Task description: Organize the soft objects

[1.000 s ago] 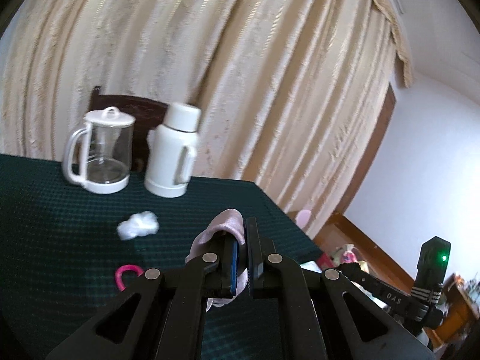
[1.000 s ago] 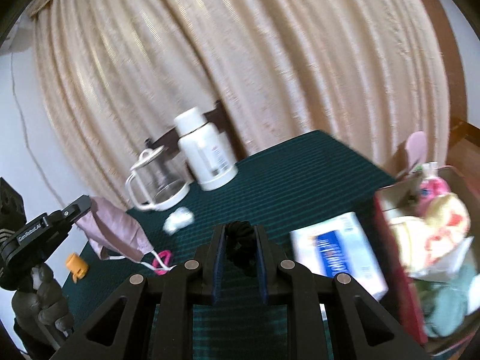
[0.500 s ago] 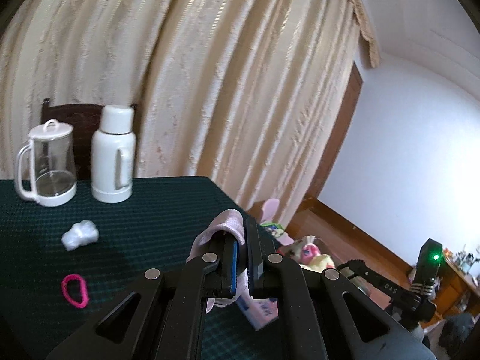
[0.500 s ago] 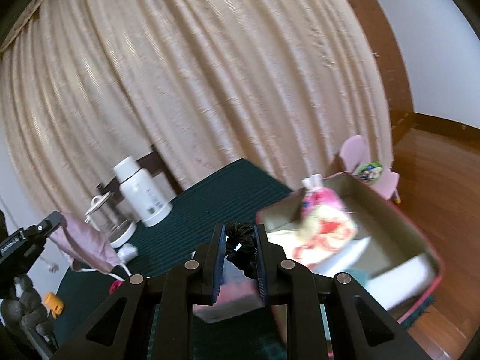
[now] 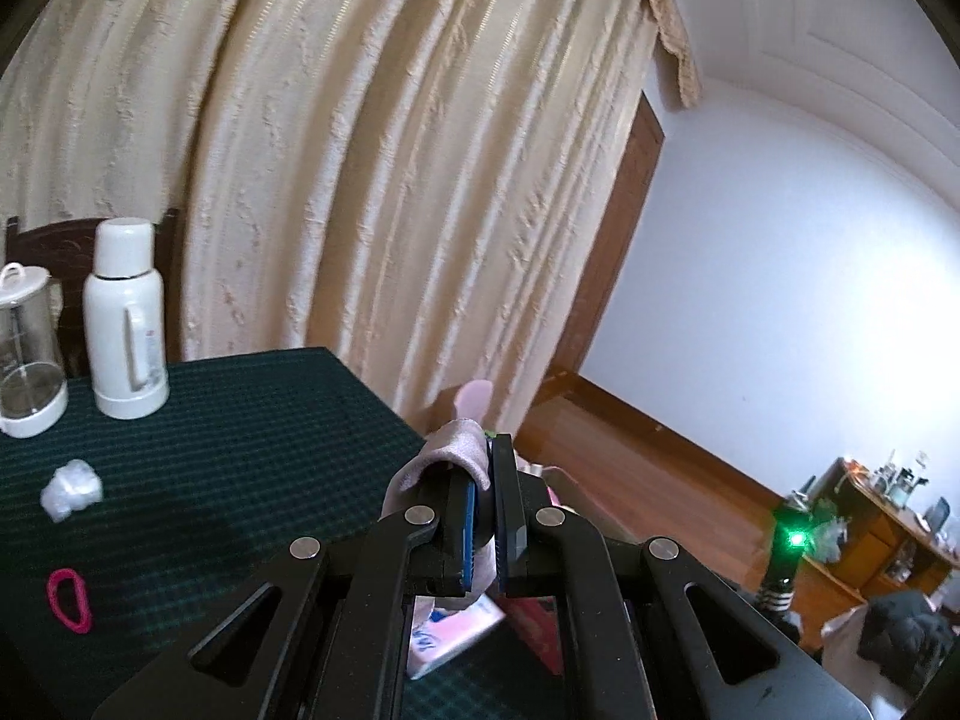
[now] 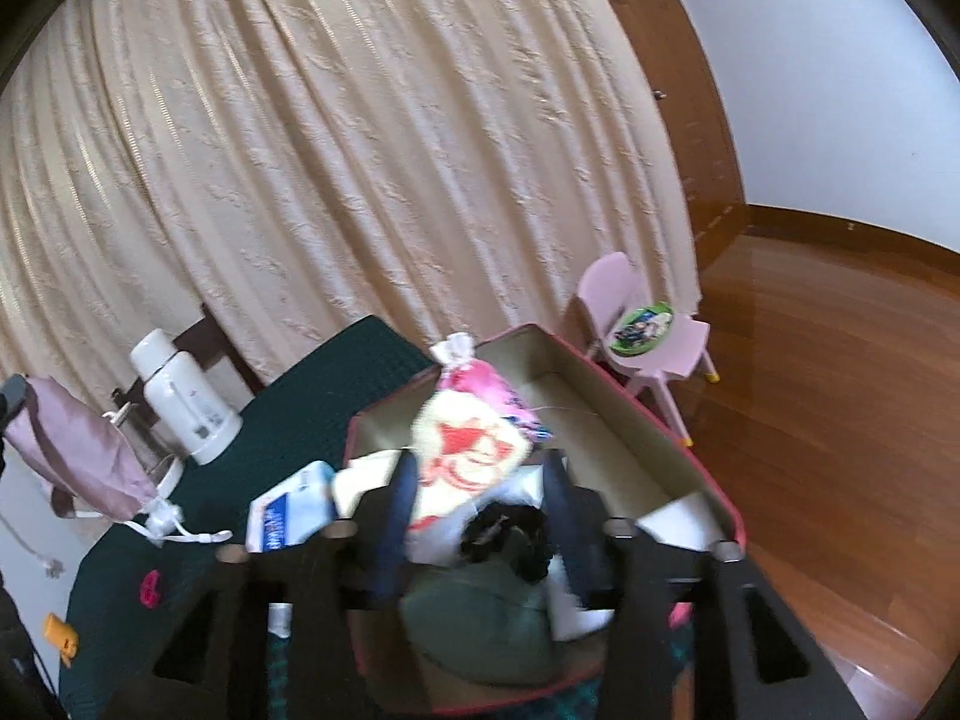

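Dark green checked woven tablecloth point(image 5: 198, 456): matt, rough-ish. Tall white plastic thermos flask point(image 5: 126, 324): smooth, slight sheen. Clear glass jug w/ white plastic lid point(image 5: 24, 354): glossy. Mauve fabric pouch point(image 6: 84, 456): soft satin-like cloth, faint shine. Cream ribbed curtain point(image 6: 360, 150): textured cloth. Red cardboard box point(image 6: 600, 408): matt, plain brown inside. Brown wood floor point(image 6: 840, 390): polished, reflective. Small pink plastic chair point(image 6: 648, 324): smooth. Black frizzy hair tie point(image 6: 510, 534): matt, fuzzy.

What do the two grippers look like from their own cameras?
Both are matte black. The left gripper has angular linkage arms with round silver pivot bolts and blue-edged fingers. The right gripper, motion-blurred, shows the same black frame, bolts and bluish fingers.
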Demonstrator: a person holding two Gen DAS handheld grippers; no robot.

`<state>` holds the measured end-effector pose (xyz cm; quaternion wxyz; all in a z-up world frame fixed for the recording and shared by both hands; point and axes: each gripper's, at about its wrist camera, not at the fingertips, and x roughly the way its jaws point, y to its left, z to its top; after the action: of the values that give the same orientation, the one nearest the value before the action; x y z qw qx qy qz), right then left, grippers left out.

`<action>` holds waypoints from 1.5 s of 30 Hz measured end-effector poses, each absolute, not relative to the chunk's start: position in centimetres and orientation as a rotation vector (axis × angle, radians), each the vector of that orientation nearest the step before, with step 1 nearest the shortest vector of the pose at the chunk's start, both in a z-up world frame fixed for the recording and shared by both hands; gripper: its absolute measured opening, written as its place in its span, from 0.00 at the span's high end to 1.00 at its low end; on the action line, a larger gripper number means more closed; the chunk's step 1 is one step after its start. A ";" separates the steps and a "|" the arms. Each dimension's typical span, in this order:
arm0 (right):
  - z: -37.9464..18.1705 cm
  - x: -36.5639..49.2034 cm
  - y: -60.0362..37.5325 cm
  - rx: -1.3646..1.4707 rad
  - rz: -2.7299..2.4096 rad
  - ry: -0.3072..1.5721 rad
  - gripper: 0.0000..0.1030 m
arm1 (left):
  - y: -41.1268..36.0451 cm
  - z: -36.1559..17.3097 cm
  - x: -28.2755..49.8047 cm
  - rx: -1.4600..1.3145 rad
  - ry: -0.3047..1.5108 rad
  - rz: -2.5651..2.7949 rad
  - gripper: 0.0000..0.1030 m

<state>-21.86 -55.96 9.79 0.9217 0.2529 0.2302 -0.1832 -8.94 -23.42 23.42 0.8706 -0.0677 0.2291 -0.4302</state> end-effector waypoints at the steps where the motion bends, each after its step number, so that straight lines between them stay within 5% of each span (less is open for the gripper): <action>1: 9.7 -22.1 -56.1 0.514 -0.387 0.472 0.48 | -23.9 23.5 -9.0 -0.141 0.483 -0.908 0.96; 31: 9.7 -27.0 -57.9 0.545 -0.425 0.382 0.47 | -39.3 21.7 -10.7 -0.055 0.639 -1.241 0.94; 32: 9.7 -27.0 -57.9 0.546 -0.425 0.382 0.47 | -39.6 21.5 -10.8 -0.051 0.643 -1.248 0.89; 35: 9.5 -27.0 -58.0 0.550 -0.423 0.383 0.47 | -41.1 20.7 -10.6 -0.034 0.674 -1.267 0.42; 36: 9.5 -27.0 -58.1 0.552 -0.423 0.383 0.47 | -41.5 20.3 -10.6 -0.037 0.689 -1.274 0.38; 45: 9.2 -27.0 -58.4 0.564 -0.422 0.383 0.47 | -42.1 17.3 -9.1 -0.045 0.794 -1.235 0.38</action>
<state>-27.05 -58.38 9.25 0.9206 0.2747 0.1865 -0.2056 -9.05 -42.13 17.28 0.7423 -0.0203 0.3621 -0.5635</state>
